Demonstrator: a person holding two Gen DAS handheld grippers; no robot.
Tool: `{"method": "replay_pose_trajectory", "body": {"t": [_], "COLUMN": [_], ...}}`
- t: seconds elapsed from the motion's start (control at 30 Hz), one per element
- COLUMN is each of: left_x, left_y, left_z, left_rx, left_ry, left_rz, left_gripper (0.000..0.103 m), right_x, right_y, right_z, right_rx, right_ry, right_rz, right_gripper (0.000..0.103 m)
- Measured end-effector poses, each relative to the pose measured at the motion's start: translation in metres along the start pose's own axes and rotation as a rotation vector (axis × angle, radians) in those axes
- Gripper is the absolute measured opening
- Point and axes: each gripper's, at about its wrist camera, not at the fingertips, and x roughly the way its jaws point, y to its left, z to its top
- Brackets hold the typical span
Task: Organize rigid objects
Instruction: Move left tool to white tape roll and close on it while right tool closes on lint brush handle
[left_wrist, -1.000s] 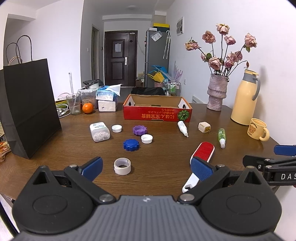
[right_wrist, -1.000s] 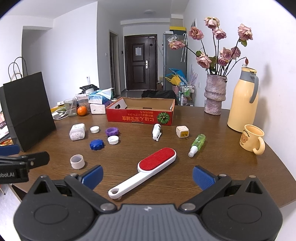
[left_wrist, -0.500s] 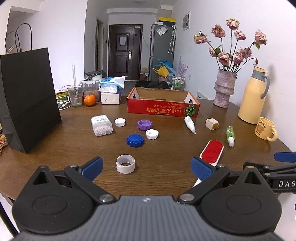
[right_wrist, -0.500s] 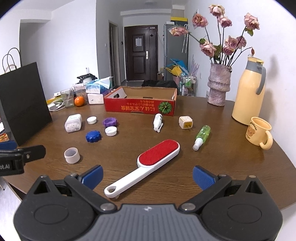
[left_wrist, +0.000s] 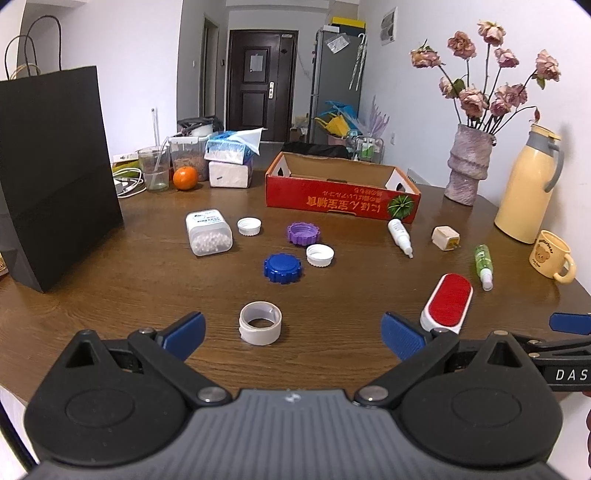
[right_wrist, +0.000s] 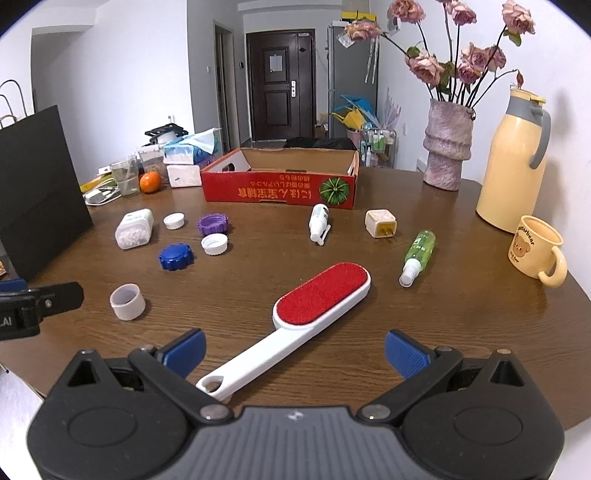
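The right gripper (right_wrist: 293, 350) hangs low over the near edge of the wooden table (right_wrist: 461, 317) with its blue-padded fingers (right_wrist: 404, 354) spread wide and holding nothing; the white handle of the lint brush (right_wrist: 295, 321) lies between them, its looped end close to the left finger, while the red brush head points away toward the far right. The left gripper (left_wrist: 293, 334) is likewise wide open and empty, with a short white ring-shaped cap (left_wrist: 260, 323) standing on the table just ahead, between its fingers. Beyond the ring lie a blue ridged lid (left_wrist: 282, 267), a white cap (left_wrist: 320, 254), a purple ridged lid (left_wrist: 303, 232), another small white cap (left_wrist: 249, 226) and a clear container of white pellets (left_wrist: 208, 232). To the right are a white dropper bottle (right_wrist: 319, 222), a small cream cube (right_wrist: 381, 223) and a green spray bottle (right_wrist: 417, 256), all on their sides or resting loose. Behind them stands an open red cardboard box (right_wrist: 280, 190). Farther out stand a black paper bag (left_wrist: 51, 177), a vase of roses (right_wrist: 447, 144), a yellow thermos (right_wrist: 511, 166) and a bear mug (right_wrist: 535, 245).
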Motion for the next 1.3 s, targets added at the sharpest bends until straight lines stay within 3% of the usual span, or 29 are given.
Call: {"method": "replay_pose_trajectory", "body": {"t": [1.07, 1.3], "left_x": [0.102, 0.122], "left_y": [0.02, 0.021], "left_z": [-0.002, -0.005], "left_rx": [-0.037, -0.036], "left_ry": [0.158, 0.195], "left_rz": [0.061, 0.054], "left_gripper": [0.103, 0.089], "right_x": [0.101, 0.113], "right_y": [-0.001, -0.003], "right_z": [0.012, 0.014], "right_rx": [0.041, 0.047], "right_ry": [0.156, 0.174], "right_rz": [-0.011, -0.027], "right_gripper": [0.103, 0.103]}}
